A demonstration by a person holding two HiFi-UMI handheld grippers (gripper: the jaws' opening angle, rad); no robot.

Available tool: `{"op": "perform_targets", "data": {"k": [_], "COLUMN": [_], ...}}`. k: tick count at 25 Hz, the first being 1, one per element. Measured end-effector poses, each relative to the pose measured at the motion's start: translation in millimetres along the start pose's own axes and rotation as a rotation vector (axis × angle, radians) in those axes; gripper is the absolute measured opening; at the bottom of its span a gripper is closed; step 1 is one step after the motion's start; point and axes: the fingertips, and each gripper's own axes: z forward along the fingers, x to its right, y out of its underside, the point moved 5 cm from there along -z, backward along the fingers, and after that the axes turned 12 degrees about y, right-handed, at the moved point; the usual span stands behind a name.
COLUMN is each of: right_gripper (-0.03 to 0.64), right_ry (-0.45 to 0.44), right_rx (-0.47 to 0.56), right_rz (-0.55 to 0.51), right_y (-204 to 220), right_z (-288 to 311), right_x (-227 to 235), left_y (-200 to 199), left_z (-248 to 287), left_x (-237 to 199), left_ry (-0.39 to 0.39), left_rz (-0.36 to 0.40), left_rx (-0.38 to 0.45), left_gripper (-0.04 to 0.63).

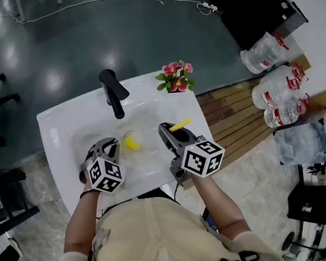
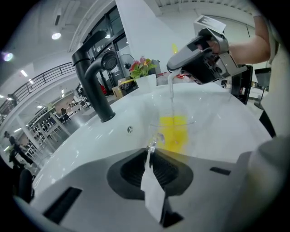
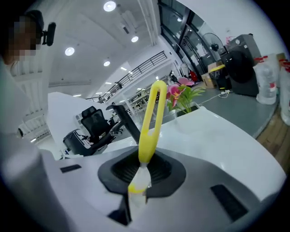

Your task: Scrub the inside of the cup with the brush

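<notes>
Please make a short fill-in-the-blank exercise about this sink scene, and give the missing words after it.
The left gripper is shut on the rim of the clear ____.
The right gripper holds the brush by its ____ handle.
The faucet on the white sink is ____.
Missing words: cup; yellow; black.
</notes>
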Motion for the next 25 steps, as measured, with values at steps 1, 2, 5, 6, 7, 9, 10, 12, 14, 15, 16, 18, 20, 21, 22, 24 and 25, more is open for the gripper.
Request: {"op": "perform_targets", "data": {"k": [1,2,5,6,7,9,10,12,14,15,16,18,20,21,22,24,25], "right_gripper": [0.049,0.049,0.046,0.044,0.044,0.044,0.044,0.044,0.044,0.046,0.046,0.046,0.046,0.046,0.046,0.046,0.046], "right_ry": [0.004,0.006,-0.009,-0.019,-0.029,-0.041,-0.047,-0.059,-0.073,-0.082,-0.092,-0.114,-0.14,-0.156,-0.172,-0.209,-0.23], "right_rx": [-0.008,-0.015,-0.02,-0.02,-0.02,-0.024,-0.026,-0.026,-0.022,-0.02,-0.017,-0.012,-0.007,-0.008,-0.01,-0.013,-0.009], "right_rz": [0.017,0.027,0.023,0.015,0.006,-0.013,-0.019,-0.04,-0.086,-0.116,-0.149,-0.217,-0.271,-0.292,-0.31,-0.341,-0.362], "right_y": [2,5,11,13,15,17,17,15,12,11,11,10,9,8,7,3,1], "right_z": [-5,-9,-21,-25,-28,-31,-32,-30,-28,-26,-25,-21,-16,-13,-10,-4,-2], "right_x": [1,1,-9,-15,-21,-32,-36,-44,-53,-57,-62,-72,-79,-81,-82,-84,-85], "left_y": [0,0,1,2,2,4,4,5,5,6,6,7,8,8,8,9,9], "left_z": [0,1,1,1,1,0,0,0,0,0,0,0,0,0,-1,-1,-2], "left_x": [0,-1,-2,-3,-3,-4,-5,-5,-4,-4,-3,-2,-1,-1,0,1,1], "left_ry": [0.0,0.0,0.002,0.004,0.004,0.004,0.004,0.006,0.008,0.009,0.009,0.012,0.016,0.019,0.023,0.03,0.032], "left_rz": [-0.005,-0.009,-0.027,-0.035,-0.042,-0.044,-0.041,-0.031,-0.023,-0.019,-0.014,0.0,0.011,0.014,0.017,0.025,0.03], "left_rx": [-0.001,-0.002,-0.004,-0.005,-0.006,-0.011,-0.014,-0.019,-0.026,-0.03,-0.036,-0.046,-0.053,-0.056,-0.058,-0.064,-0.067], "left_gripper": [0.038,0.038,0.038,0.038,0.038,0.038,0.038,0.037,0.037,0.037,0.037,0.037,0.035,0.035,0.035,0.035,0.037]}}
